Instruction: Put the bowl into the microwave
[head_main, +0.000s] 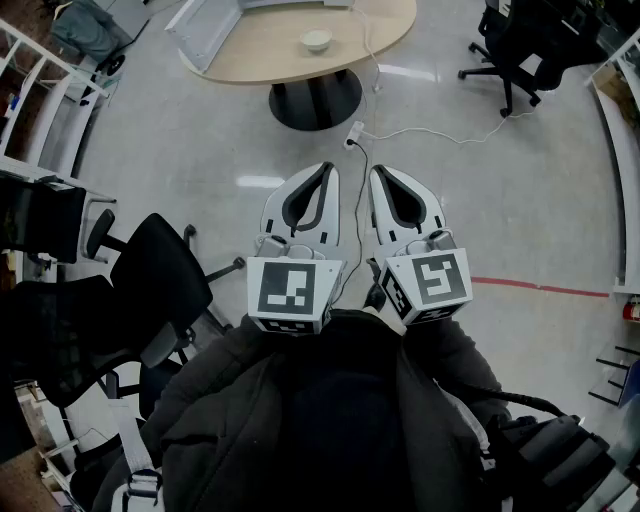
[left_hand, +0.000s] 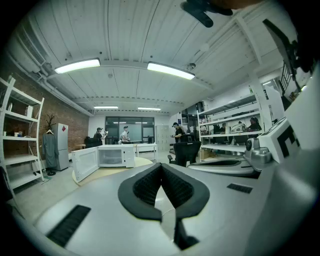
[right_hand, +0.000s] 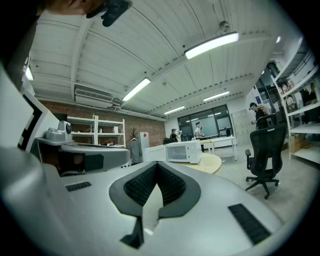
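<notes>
Left gripper (head_main: 327, 170) and right gripper (head_main: 379, 172) hang near; far bowl (head_main: 316, 40) sits on table (head_main: 262, 62), right of open-doored microwave (left_hand: 113, 156); both jaws closed, empty.

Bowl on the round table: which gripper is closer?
Left, slightly. The left gripper points almost straight at the bowl; the right gripper is alongside, offset to the right. Both are far from it.

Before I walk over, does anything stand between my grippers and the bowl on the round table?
Nothing tall does. The bowl sits in the open on the table. On the floor in between, a power strip and its cable lie across your path.
</notes>
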